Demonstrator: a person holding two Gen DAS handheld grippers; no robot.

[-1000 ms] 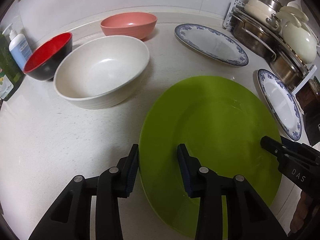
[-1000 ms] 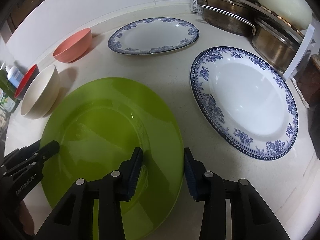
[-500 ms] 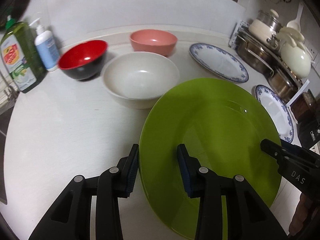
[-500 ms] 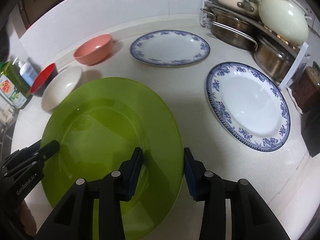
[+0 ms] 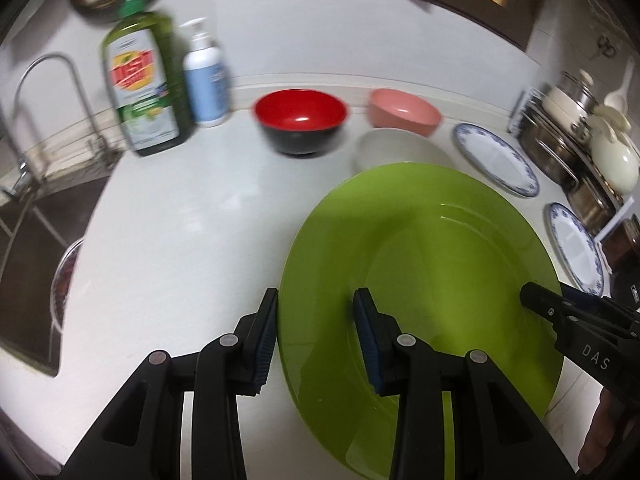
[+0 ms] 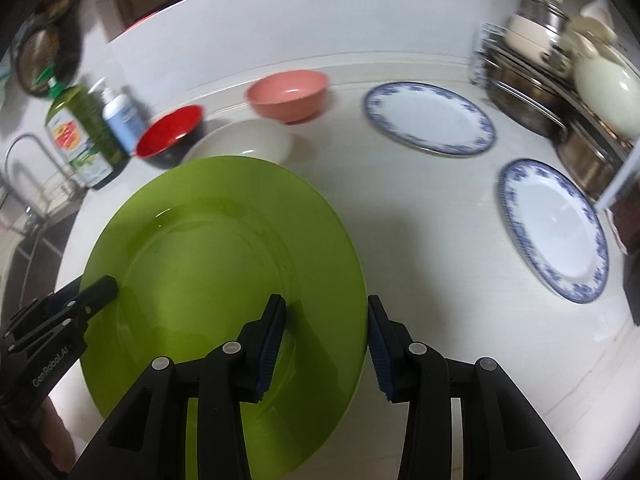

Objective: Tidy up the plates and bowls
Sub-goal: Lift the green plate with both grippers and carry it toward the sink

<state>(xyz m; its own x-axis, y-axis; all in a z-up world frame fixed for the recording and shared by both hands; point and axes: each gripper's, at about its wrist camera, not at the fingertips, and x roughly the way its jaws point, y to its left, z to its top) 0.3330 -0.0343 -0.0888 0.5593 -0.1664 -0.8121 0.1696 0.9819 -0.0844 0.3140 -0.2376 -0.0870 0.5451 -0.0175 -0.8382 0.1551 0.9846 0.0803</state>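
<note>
1. Since the earlier frames the green plate [image 5: 432, 280] had been carried up and away from the bench [image 5: 180, 240]. The sink [image 5: 28, 220], tap [image 5: 48, 80] and green soap bottle [image 5: 140, 80] had come fully into the left wrist view.
2. The left tongs [image 5: 316, 340] were clamped over the plate's left rim, one pad under it and one on top.
3. The right tongs [image 6: 326, 344] were clamped the same way over the opposite rim, so the plate was held clear of the bench between both.
4. The red bowl [image 5: 300, 116], pink bowl [image 5: 404, 110] and white bowl [image 5: 400, 152] were seen empty. The white bowl was partly hidden behind the plate's far edge.
5. Two blue-rimmed plates, a far one [image 6: 430, 118] and a near one [image 6: 554, 236], were left flat and bare on the bench, well apart from the green plate.
6. A white pump bottle [image 5: 204, 80] stood just beside the soap bottle. Stacked pots [image 6: 560, 92] were seen on a rack at the right.
</note>
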